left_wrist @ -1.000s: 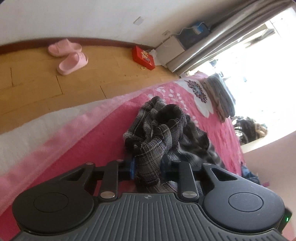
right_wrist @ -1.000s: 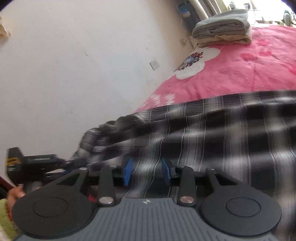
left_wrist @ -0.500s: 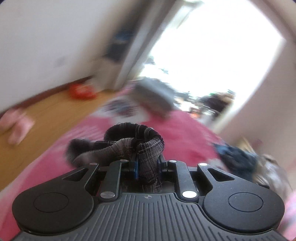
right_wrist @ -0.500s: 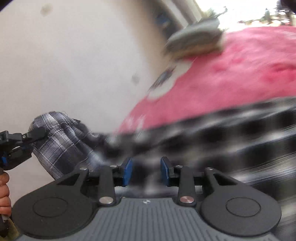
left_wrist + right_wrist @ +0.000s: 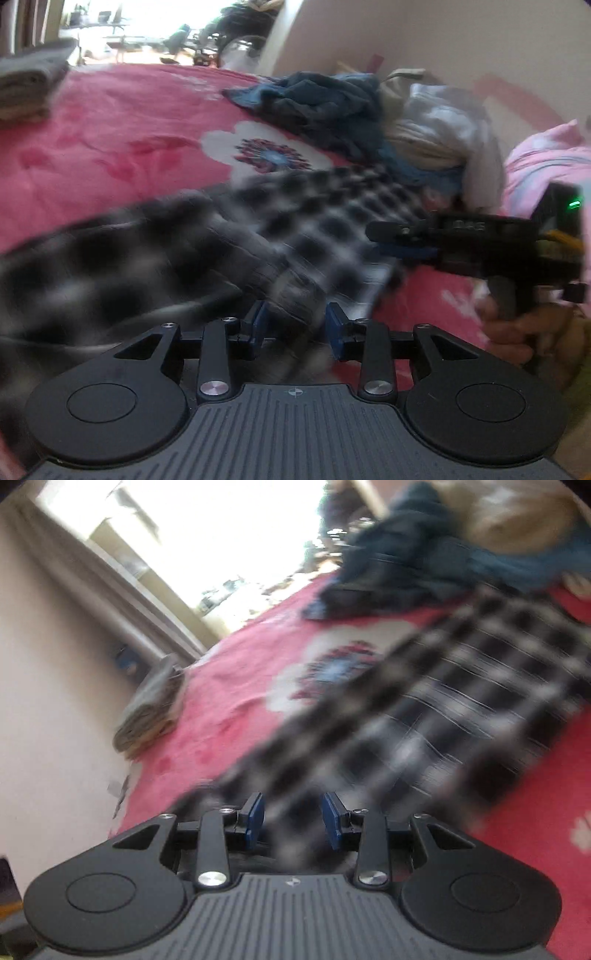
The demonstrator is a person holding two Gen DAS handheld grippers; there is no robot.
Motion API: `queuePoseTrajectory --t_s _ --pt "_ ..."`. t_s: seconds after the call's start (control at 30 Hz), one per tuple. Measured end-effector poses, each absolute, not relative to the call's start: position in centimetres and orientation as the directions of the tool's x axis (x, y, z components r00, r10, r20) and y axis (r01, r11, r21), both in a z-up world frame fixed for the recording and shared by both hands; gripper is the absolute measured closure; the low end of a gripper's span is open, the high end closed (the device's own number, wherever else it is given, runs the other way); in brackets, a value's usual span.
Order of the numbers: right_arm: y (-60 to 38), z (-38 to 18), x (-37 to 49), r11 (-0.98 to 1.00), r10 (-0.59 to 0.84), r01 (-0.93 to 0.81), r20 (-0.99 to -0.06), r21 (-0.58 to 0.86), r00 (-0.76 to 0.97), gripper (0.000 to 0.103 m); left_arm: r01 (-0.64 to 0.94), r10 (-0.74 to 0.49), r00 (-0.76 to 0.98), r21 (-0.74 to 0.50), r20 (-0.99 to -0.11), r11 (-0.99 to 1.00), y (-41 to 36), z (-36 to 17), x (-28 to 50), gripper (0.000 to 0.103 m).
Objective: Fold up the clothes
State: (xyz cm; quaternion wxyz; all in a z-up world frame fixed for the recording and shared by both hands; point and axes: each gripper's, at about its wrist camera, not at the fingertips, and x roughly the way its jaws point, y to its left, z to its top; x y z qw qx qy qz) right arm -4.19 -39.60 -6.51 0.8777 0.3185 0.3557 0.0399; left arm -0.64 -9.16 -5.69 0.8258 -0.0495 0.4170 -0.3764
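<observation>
Spreading a Plaid Shirt Across the Pink Bed

Lying at the far left of the left wrist view, a folded grey stack [image 5: 31, 85] rests on the pink blanket [image 5: 110, 122], well apart from everything else. Right of it, a white flower print [image 5: 266, 151] shows on the blanket, and the black-and-white plaid shirt [image 5: 221, 236] stretches across the bed just below that print, blurred by motion. A bunched grey fold of the shirt runs down between the blue pads of the left gripper [image 5: 295, 325], whose jaws are opening; a gap shows between the fabric and the right pad, so the pads do not seem to press on it. Farther right, a heap of dark blue and white clothes [image 5: 369, 110] sits near the wall. At the right edge, the right gripper [image 5: 402, 245] comes in sideways with its blue pads at the shirt's corner, a hand [image 5: 513, 328] around its handle.

From the right wrist view, the right gripper [image 5: 293, 818] stands partly open with blurred plaid cloth [image 5: 443, 701] passing between its pads; whether they pinch it cannot be told.
</observation>
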Motion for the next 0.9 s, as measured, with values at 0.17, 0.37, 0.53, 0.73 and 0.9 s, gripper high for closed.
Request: queuePoseTrajectory --t_s 0.17,0.37,0.53,0.73,0.9 --pt "-38.4 -6.8 -1.9 0.752 0.421 0.077 -0.568 0.654 0.707 0.059 0.580 -0.649 0.425 -0.361 -0.631 0.731 -6.9 -4.0 -1.9 0.049" --pt "-33.2 -5.9 4.7 0.761 0.583 -0.146 -0.567 0.632 0.582 0.034 0.516 -0.533 0.488 -0.264 -0.691 0.815 -5.3 -4.5 -1.3 0.049" --pt "-28.5 -7.4 10.0 0.818 0.572 -0.238 -0.691 0.524 0.442 0.033 0.515 -0.534 0.472 -0.273 -0.701 0.813 -4.4 -5.1 -1.6 0.049" --pt "-26.2 -9.7 13.4 0.807 0.590 -0.222 -0.762 0.548 0.266 0.046 0.555 -0.536 0.477 -0.235 -0.696 0.798 -4.1 -6.0 -2.2 0.049" --pt "-25.7 -9.4 12.6 0.797 0.601 -0.258 -0.758 0.546 0.255 0.062 0.558 -0.549 0.475 -0.247 -0.688 0.792 -3.6 -6.6 -2.2 0.049"
